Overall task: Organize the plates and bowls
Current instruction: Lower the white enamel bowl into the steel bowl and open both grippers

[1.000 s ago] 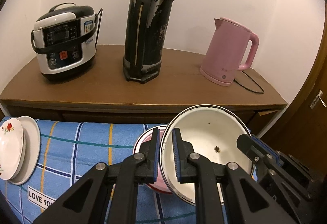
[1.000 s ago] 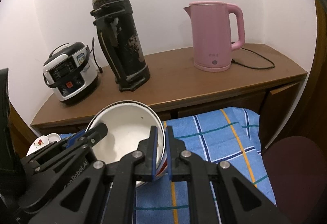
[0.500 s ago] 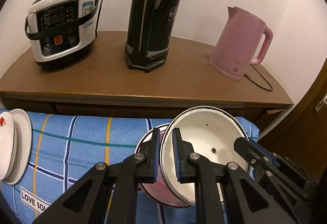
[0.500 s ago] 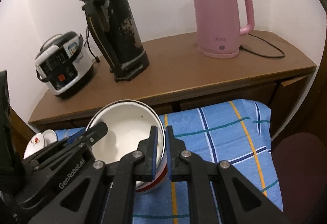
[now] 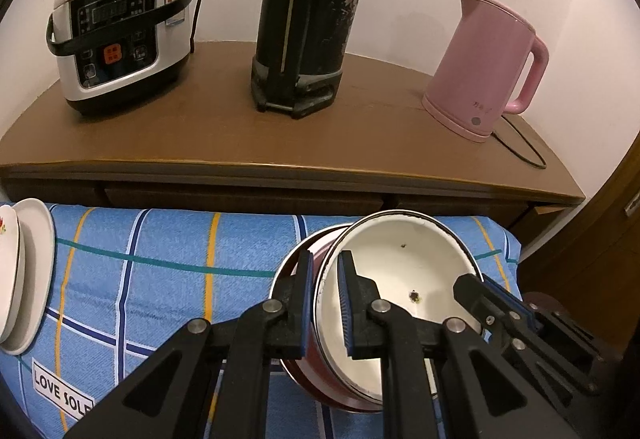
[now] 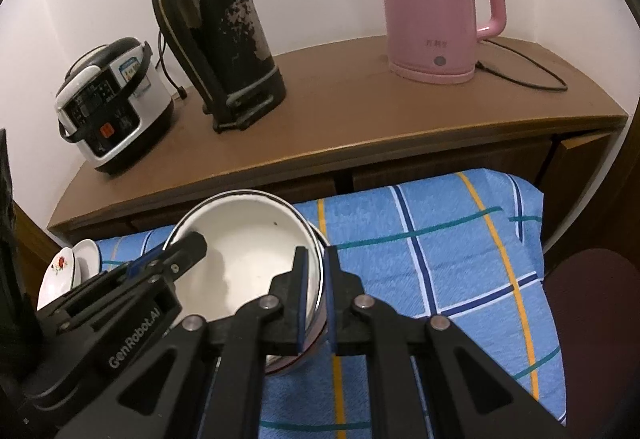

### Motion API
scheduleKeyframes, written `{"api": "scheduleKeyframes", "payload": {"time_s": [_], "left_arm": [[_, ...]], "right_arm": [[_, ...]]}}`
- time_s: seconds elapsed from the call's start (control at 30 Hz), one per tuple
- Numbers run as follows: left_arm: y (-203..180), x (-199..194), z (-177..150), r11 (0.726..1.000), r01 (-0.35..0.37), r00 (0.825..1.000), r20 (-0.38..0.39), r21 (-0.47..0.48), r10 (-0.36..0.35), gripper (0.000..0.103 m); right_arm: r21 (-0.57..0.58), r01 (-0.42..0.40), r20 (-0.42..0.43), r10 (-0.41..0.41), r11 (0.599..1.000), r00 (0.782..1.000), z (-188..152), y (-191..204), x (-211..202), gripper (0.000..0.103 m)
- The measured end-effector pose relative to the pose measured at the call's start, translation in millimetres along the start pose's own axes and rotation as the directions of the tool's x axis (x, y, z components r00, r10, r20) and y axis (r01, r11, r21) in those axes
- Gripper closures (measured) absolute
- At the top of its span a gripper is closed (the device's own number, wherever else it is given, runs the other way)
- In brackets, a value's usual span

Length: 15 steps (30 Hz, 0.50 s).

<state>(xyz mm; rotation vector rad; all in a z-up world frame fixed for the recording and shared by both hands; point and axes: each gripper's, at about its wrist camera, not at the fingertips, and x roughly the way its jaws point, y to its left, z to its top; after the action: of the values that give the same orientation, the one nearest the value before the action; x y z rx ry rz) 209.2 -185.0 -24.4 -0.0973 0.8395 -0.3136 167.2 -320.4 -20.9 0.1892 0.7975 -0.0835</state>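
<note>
Fingers (image 5: 304,291) of the left gripper (image 5: 325,297) are pinching one side of the white enamel bowl's (image 5: 404,279) rim; the right gripper (image 6: 316,293) is clamping the opposite side, its fingers (image 6: 300,295) nearly closed. Both are sinking together since a second ago, so the bowl, held tilted, is now nesting into the red-walled bowl (image 5: 316,375) on the blue checked cloth (image 5: 168,259). Judged: the stacking step is nearly finishing, release pending. Stacked plates (image 5: 24,275) are waiting well apart at the cloth's edge; the wooden worktop (image 5: 224,131) behind is carrying appliances.
</note>
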Motion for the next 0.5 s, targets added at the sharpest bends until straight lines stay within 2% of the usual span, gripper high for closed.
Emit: {"api": "scheduleKeyframes", "payload": {"time_s": [0.2, 0.5], "left_arm": [[2.2, 5.2, -3.0, 1.0, -0.009, 1.0, -0.011, -0.002, 0.009, 0.089], [2.4, 7.0, -4.0, 1.0, -0.02, 1.0, -0.005, 0.004, 0.02, 0.09]], "right_arm": [[-0.007, 0.009, -0.024, -0.01, 1.0, 1.0, -5.0, 1.3, 8.4, 0.096], [-0.034, 0.031, -0.012, -0.031, 0.999, 0.999, -5.3, 5.0, 9.1, 0.096]]}}
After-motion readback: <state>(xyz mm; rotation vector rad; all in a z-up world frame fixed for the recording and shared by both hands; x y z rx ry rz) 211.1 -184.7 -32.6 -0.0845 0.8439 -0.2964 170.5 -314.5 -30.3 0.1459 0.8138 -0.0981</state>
